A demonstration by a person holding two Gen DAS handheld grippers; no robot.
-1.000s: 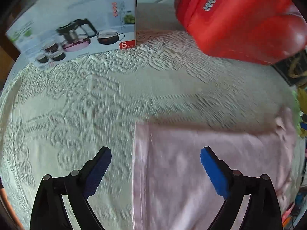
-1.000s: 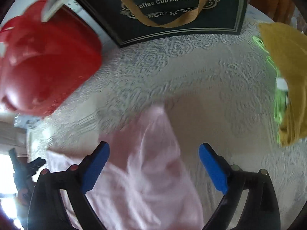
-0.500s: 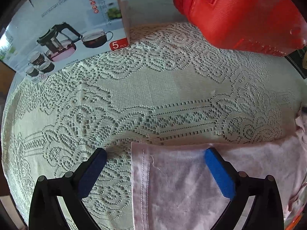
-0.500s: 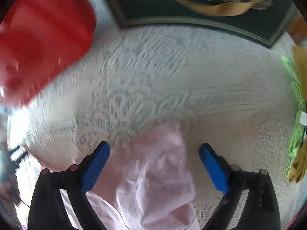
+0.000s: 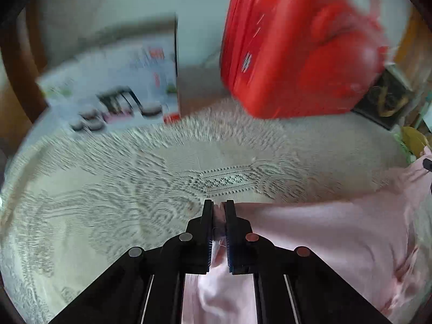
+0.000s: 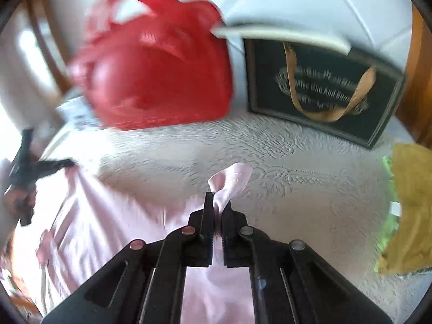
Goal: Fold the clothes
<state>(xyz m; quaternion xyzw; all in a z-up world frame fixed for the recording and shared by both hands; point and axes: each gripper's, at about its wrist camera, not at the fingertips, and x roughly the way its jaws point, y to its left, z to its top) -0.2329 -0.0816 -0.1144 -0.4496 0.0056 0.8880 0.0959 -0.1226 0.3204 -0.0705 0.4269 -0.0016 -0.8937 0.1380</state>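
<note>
Pink garment (image 5: 324,232) now clamped at two points: we've got the left gripper (image 5: 218,208) closed on its near-left corner and the right gripper (image 6: 217,202) closed on a bunched corner that pokes up past the tips. Half a second ago both sets of jaws were wide apart over the cloth; now both are pinched together with pink fabric between the pads. Views have also tilted up, so more wall and background show, and both pictures are motion-blurred.

Garment lies on the lace tablecloth (image 5: 135,189), spread between the two grippers. In the right view we see the left gripper (image 6: 40,166) at the far-left edge of the cloth.

Writing: dark green gift bag (image 6: 324,91) with tan ribbon handles reads partly "Cup And", the rest smeared. White tea-set box (image 5: 116,91) shows a teapot and cups; its print is too blurred to read now.

Around: red bag (image 5: 297,48) stands on the far side of the table between the box and the gift bag, just beyond the garment. Mustard-yellow cloth (image 6: 410,210) with a neon-green edge sits at the right, apart from the pink garment. Nothing lies on the garment itself.
</note>
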